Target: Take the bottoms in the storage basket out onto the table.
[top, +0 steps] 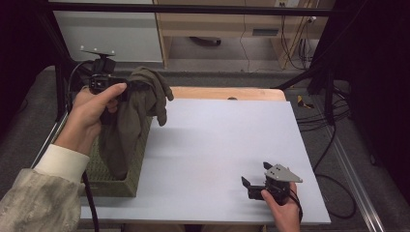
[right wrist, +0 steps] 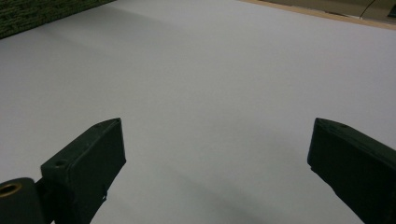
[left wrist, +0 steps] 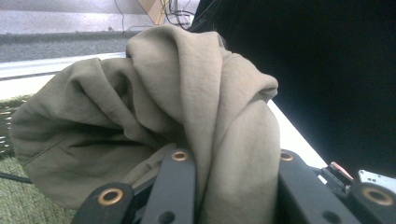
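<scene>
An olive-green cloth (top: 129,121) hangs bunched from my left gripper (top: 138,88), which is shut on its upper folds at the table's far left. The cloth's lower end drapes down into a green woven basket (top: 116,186). In the left gripper view the cloth (left wrist: 187,102) is pinched between the black jaws of that gripper (left wrist: 233,158), with the basket's weave (left wrist: 18,205) below. My right gripper (top: 255,175) rests near the table's front right edge, open, nothing between its jaws. In the right gripper view it (right wrist: 215,135) looks across the bare white tabletop (right wrist: 210,70).
The white tabletop (top: 217,145) stretches between the basket and the right gripper, with a wooden strip (top: 222,93) along its far edge. A corner of the basket (right wrist: 37,14) shows far off. Cables (top: 333,121) lie on the floor to the right, past a black frame post (top: 329,92).
</scene>
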The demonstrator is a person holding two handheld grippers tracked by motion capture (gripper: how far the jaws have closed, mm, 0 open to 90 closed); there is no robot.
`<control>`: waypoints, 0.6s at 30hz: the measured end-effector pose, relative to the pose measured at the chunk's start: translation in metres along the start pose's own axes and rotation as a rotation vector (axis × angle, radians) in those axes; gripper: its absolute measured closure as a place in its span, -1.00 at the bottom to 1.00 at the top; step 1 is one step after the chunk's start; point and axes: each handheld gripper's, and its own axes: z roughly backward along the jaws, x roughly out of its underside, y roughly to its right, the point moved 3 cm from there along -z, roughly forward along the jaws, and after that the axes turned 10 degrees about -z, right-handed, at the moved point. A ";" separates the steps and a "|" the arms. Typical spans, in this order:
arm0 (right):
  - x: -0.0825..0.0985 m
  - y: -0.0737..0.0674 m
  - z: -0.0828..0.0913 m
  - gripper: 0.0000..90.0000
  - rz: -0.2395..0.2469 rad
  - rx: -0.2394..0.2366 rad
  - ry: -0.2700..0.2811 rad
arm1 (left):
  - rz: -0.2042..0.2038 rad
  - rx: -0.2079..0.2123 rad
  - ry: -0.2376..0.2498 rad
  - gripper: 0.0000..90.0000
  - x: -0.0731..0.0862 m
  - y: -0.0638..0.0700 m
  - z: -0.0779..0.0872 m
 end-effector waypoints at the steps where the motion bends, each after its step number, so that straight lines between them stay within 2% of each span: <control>1: 0.000 0.000 0.000 -0.90 -0.001 0.000 0.000 | -0.003 0.000 -0.005 0.75 0.000 0.001 -0.001; 14: 0.000 0.001 0.001 -0.90 0.002 -0.002 -0.001 | -0.028 0.009 -0.025 0.75 0.001 0.014 -0.017; 18: 0.000 0.000 0.001 -0.90 0.000 -0.001 -0.001 | -0.013 0.029 -0.035 0.75 0.005 0.015 -0.024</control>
